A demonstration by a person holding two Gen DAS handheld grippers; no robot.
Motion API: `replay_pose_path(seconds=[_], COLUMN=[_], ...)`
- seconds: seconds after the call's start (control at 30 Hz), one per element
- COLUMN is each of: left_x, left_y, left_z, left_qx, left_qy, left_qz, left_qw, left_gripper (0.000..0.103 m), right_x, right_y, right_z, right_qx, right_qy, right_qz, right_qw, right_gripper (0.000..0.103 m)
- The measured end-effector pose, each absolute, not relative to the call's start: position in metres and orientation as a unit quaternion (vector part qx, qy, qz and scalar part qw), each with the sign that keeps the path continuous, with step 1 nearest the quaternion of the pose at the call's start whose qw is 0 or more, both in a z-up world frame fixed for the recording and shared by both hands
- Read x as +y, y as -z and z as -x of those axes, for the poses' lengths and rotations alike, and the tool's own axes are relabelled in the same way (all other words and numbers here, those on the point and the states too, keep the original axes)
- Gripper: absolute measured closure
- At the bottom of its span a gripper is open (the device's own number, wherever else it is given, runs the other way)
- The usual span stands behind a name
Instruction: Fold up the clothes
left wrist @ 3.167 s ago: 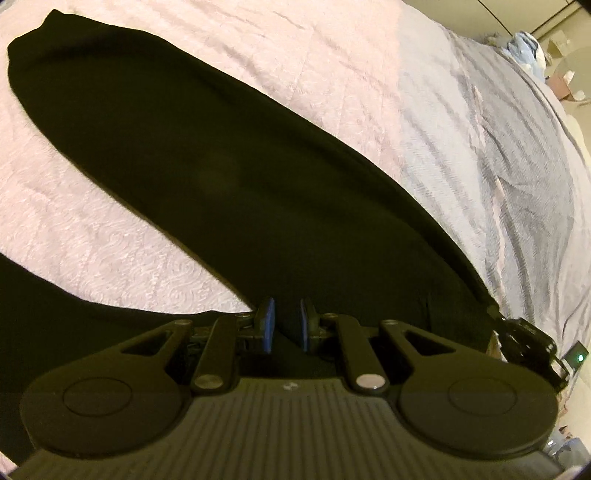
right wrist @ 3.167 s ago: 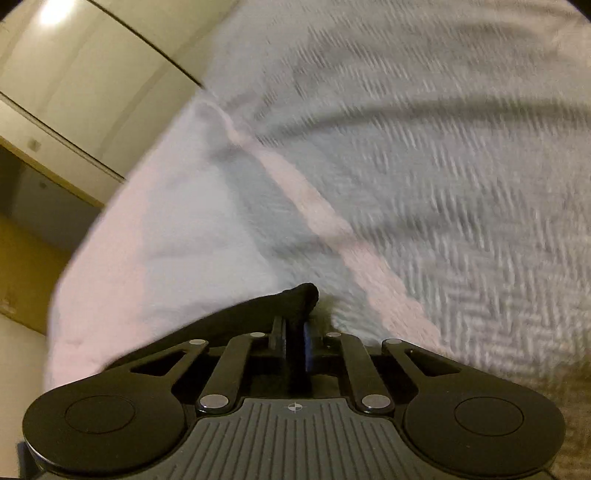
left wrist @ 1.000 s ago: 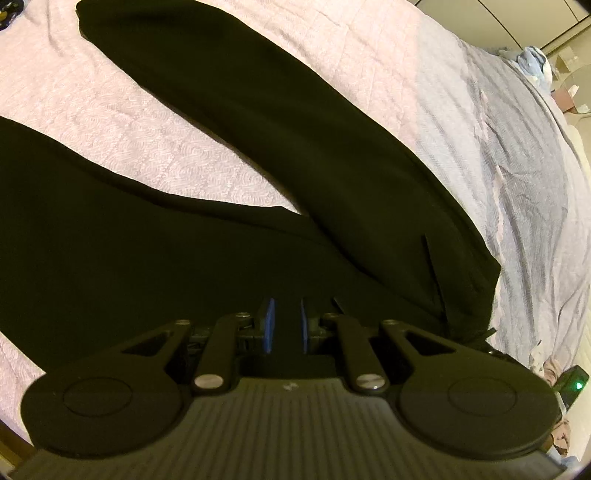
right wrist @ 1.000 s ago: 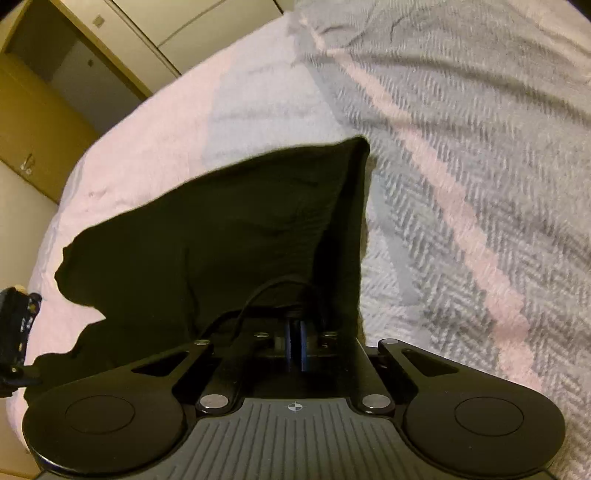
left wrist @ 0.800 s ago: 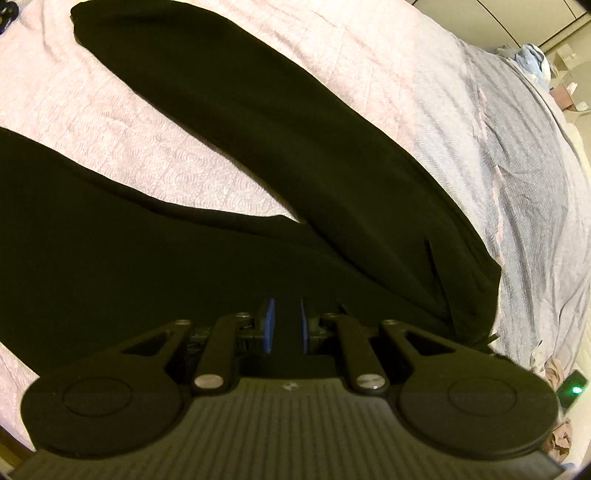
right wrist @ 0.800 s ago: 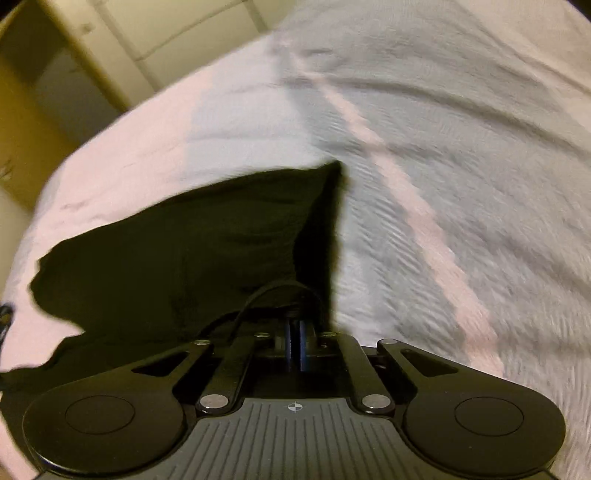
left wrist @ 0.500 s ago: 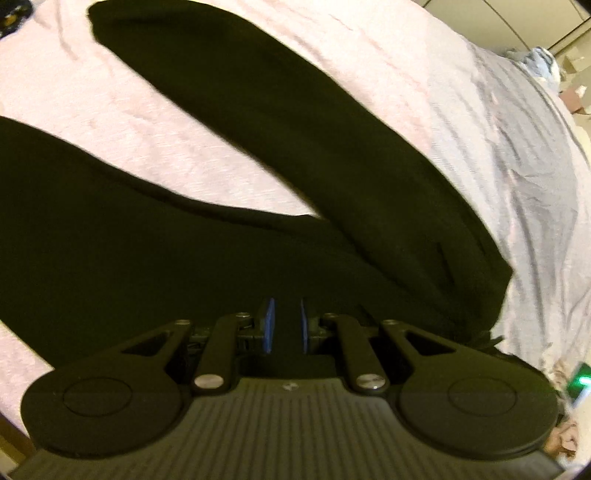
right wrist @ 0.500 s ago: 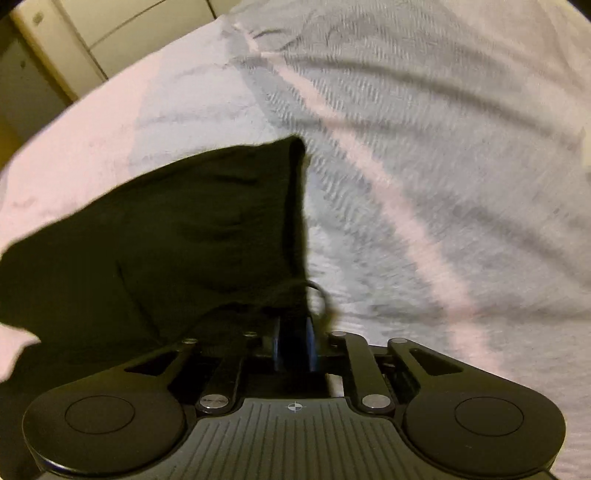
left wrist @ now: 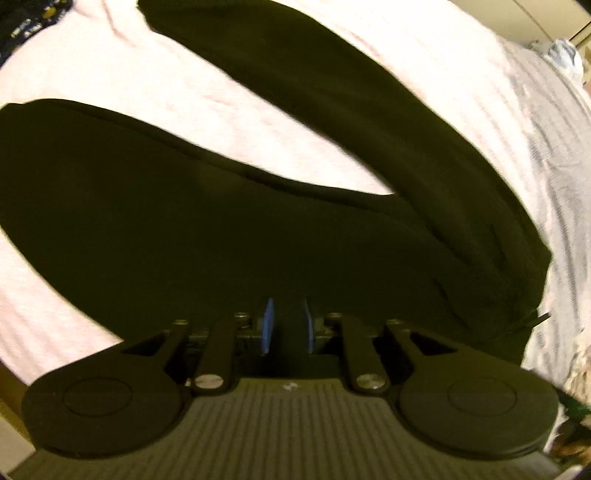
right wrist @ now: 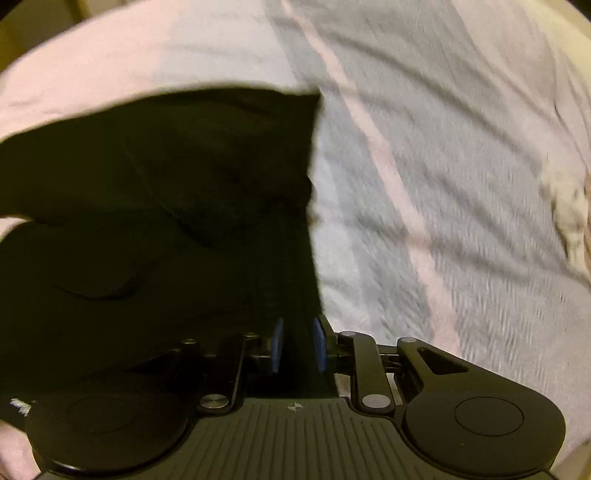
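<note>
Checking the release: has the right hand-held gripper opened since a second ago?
Yes. The right hand-held gripper was shut then; its jaws have just been opening, with the black trousers on the bedspread still between them.

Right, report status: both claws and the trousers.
Jaws just opening on left claw and right claw, pads apart, no pinch seen. Black trousers flat on bed, legs spread, unfolded. Nothing in the way.

1. Both views are smeared by motion; the weave of the bedspread cannot be made out.
2. The trousers run off the left view's top and the right view's left edge.
3. Dark patterned cloth is cut by the corner.
4. A bluish heap is too small to identify.
</note>
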State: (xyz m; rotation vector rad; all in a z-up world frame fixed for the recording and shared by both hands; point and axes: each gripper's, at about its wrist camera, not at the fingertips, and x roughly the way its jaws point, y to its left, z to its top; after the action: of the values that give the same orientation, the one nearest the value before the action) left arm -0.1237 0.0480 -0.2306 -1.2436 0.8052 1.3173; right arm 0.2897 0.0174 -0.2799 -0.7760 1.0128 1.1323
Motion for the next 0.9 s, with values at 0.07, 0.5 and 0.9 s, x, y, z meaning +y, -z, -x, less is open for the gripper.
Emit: replay_pose_path(seconds=[0.07,0.5,0.9], left_x=[0.048,0.161,0.362], left_y=[0.227,0.236,0.292], left_z=[0.138,0.337,0.445], left_qx=[0.344,0.288,0.181], left_qy=[-0.558,-0.594,-0.642], left_qz=[0.517,0.492,0.505], left_qw=[0.549,0.568,0.548], left_gripper=[0.089,0.083,0.075], right_x=[0.017,0.056,0.108], right_y=[0.267,0.249,0.248], right_z=[-0.278,-0.201,-0.1], right_qx=[0.434,0.534,0.521], right_qy=[-0.506,-0.375,-0.369], right_qz=[0.341,0.16,0.173], right_qw=[0.662,0.741,0.75], right_gripper=[0.078,0.075,0.072])
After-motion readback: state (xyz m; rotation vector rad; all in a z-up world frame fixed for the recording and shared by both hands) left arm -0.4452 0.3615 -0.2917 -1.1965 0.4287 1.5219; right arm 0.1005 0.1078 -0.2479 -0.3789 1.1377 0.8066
